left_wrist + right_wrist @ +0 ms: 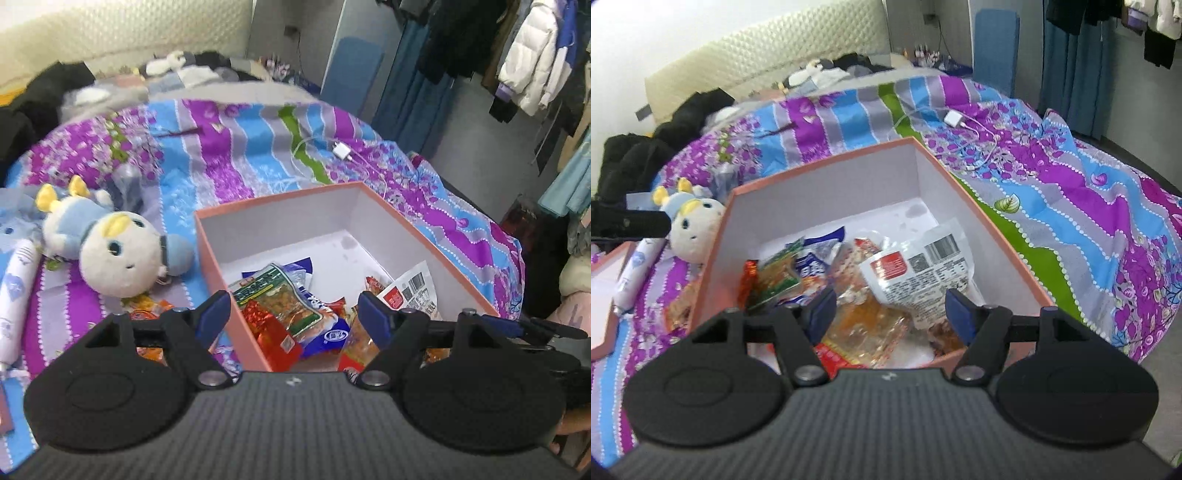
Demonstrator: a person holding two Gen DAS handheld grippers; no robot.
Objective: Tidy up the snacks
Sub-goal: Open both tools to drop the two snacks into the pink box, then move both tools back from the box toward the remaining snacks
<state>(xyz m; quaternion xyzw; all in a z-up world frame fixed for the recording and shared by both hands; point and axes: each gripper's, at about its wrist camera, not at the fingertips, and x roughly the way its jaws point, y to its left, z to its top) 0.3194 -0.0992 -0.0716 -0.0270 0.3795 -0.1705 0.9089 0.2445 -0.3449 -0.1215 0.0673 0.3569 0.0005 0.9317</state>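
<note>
Both tongs (293, 314) (890, 314) released, empty, over pink box (820, 173) of flat snack packets (916, 273)

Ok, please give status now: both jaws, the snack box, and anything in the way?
Left gripper open, empty. Right gripper open, empty. Pink box on bed, snack packets inside. More snacks outside left wall; plush toy nearby.

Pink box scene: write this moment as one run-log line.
left gripper open, empty | right gripper open, empty | snack packets in pink box | plush toy beside box
</note>
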